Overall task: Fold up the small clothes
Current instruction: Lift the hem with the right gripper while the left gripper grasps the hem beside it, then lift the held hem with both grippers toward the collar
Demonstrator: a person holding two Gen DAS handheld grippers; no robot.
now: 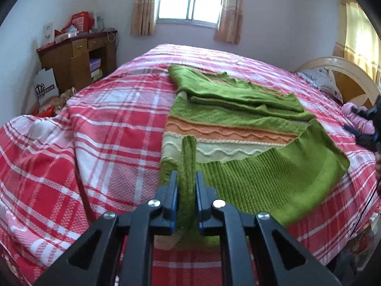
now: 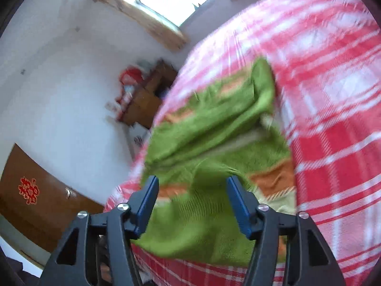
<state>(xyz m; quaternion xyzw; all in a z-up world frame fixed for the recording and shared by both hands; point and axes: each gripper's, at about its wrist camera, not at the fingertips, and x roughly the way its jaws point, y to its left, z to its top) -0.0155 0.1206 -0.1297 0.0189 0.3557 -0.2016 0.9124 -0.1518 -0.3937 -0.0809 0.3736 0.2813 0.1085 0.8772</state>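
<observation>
Our left gripper [image 1: 186,178] was pinching a bunched fold of the green knitted sweater with orange and cream wavy stripes [image 1: 238,124], the ribbed hem gathered upright between its blue pads. Our right gripper [image 2: 192,186] stood spread wide, its fingers [image 2: 148,205] on either side of the sweater's ribbed green edge without closing on it; that view was blurred, so we could not tell whether the pads touched the knit.

The sweater lay partly folded on the bed with the red, pink and white plaid cover [image 1: 114,124], a sleeve doubled across its upper part and the near right corner of the hem lifted. Bare cover stretched wide to the left of the sweater and beyond its far end. Near the right edge sat a pink bundle [image 1: 357,116] by the tan wooden headboard [image 1: 350,83]. A brown wooden desk [image 1: 76,59] stood well apart, against the far wall.
</observation>
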